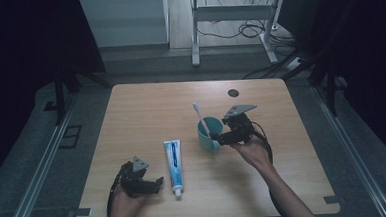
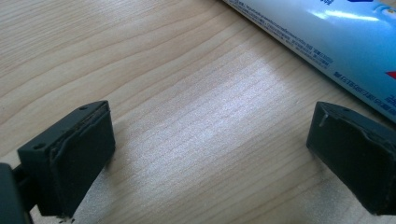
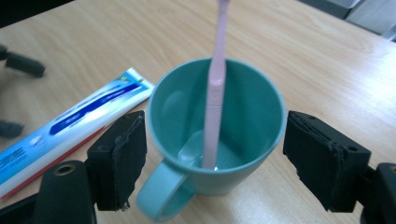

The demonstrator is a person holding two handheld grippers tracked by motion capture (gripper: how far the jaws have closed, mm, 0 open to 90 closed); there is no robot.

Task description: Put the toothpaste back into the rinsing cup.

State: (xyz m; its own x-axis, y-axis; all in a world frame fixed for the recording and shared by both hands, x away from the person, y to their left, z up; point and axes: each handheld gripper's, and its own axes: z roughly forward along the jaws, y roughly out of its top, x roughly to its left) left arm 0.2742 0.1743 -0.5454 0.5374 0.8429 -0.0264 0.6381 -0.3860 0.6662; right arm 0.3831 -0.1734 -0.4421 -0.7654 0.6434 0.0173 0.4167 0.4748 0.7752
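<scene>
Standing the toothbrush (image 3: 215, 88) in the teal mug (image 3: 261, 154), we are holding the right gripper (image 3: 215, 158) wide and empty around it — next, backing away cleanly, the left gripper (image 2: 210, 154) idling open beside the toothpaste tube (image 2: 336, 42).

Teal mug (image 1: 210, 133) w/ handle stands upright on the tabletop, right of centre, handle twd the near edge. Pink toothbrush (image 1: 202, 120) stands inside it, head up, leaning twd the far-left corner, foot on the mug floor. Blue-white toothpaste tube (image 1: 173, 166) lies flat just left of the mug, near the front edge, cap end pointing at that edge, apart from the mug
</scene>
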